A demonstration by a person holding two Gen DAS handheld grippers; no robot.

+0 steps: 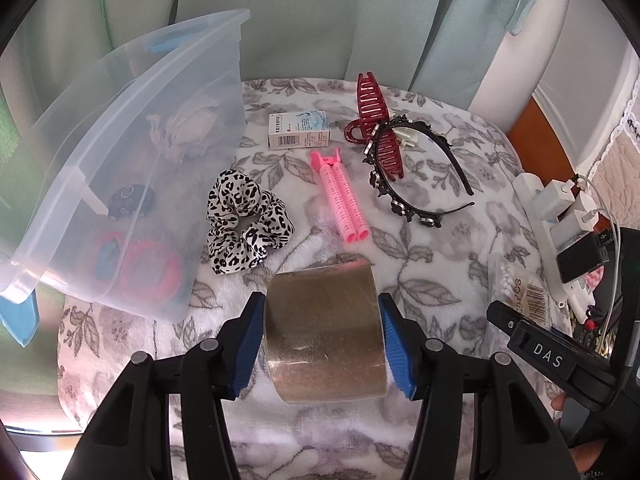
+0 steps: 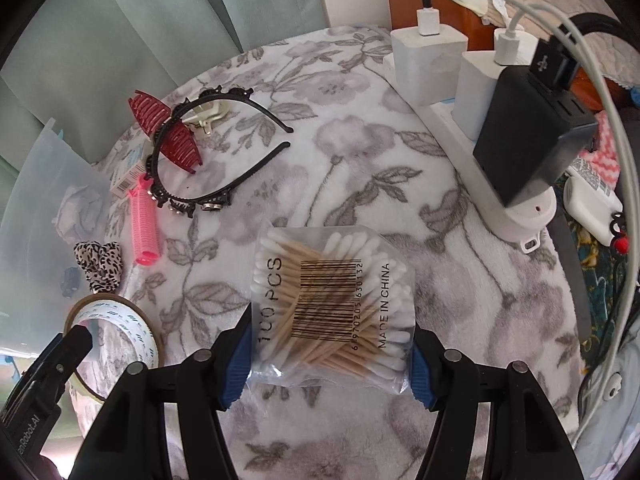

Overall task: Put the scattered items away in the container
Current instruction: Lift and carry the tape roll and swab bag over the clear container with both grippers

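Both grippers hold loads, left gripper clamped on the tape roll, right gripper pinching the cotton swab bag, while the container holds a few items and scrunchie, curlers, box, claw clip and headband remain on the blanket.

Long pale green curtains hang in folds at the back. A soft white blanket with grey flowers covers the round worktop. A brown wooden board stands beside it. Daylight is soft.
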